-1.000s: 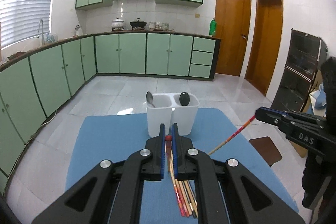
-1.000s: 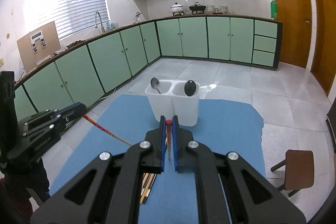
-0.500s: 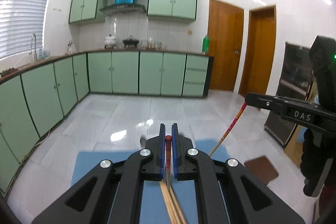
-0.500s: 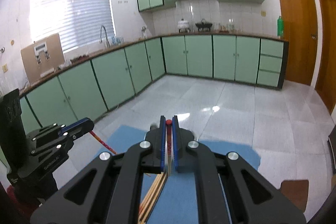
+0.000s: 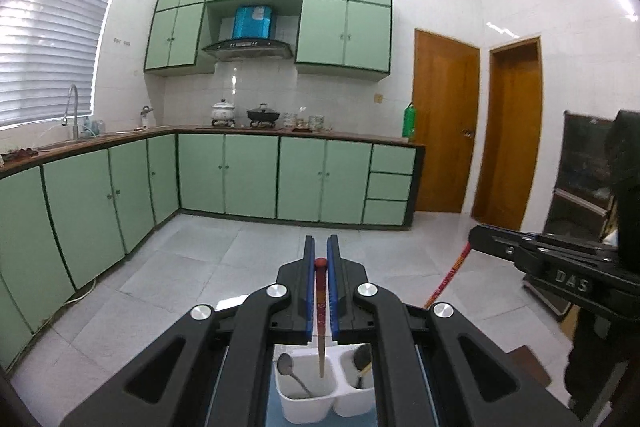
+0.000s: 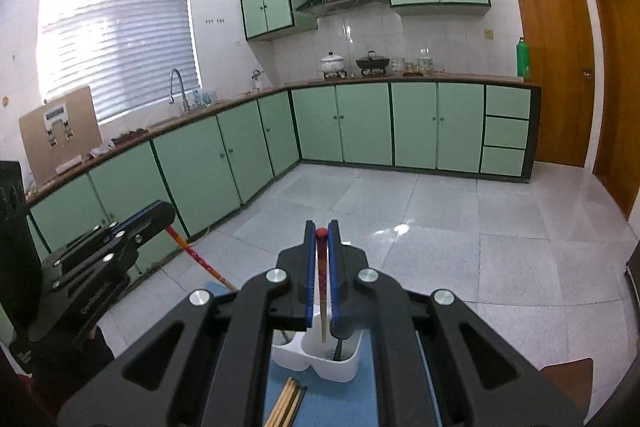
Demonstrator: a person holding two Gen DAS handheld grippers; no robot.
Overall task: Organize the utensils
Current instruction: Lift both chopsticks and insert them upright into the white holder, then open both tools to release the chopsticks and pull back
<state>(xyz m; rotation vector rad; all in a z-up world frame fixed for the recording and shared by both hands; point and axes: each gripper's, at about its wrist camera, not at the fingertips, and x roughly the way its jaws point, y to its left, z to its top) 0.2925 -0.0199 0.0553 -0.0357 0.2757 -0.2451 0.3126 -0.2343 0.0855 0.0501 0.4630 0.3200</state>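
My left gripper [image 5: 321, 251] is shut on a red-topped chopstick [image 5: 321, 311] that hangs point down over the white two-compartment holder [image 5: 304, 409], above its left compartment near the divider. That compartment holds a silver spoon [image 5: 286, 365], and the right one holds a dark spoon [image 5: 362, 355]. My right gripper [image 6: 321, 227] is shut on a second red-topped chopstick [image 6: 322, 291], whose tip hangs over the right compartment of the holder [image 6: 320, 367], beside the dark spoon [image 6: 338, 331]. Each gripper also shows at the side of the other's view, its chopstick slanting down.
Several loose chopsticks [image 6: 289, 398] lie on the blue mat [image 6: 340, 403] in front of the holder. A brown stool [image 6: 568, 379] stands to the right of the table. Green kitchen cabinets and two wooden doors stand far behind, across a tiled floor.
Both grippers have risen and moved forward with their chopsticks. The holder, which stood ahead of the fingers, now lies below them, and the chopsticks now hang over it.
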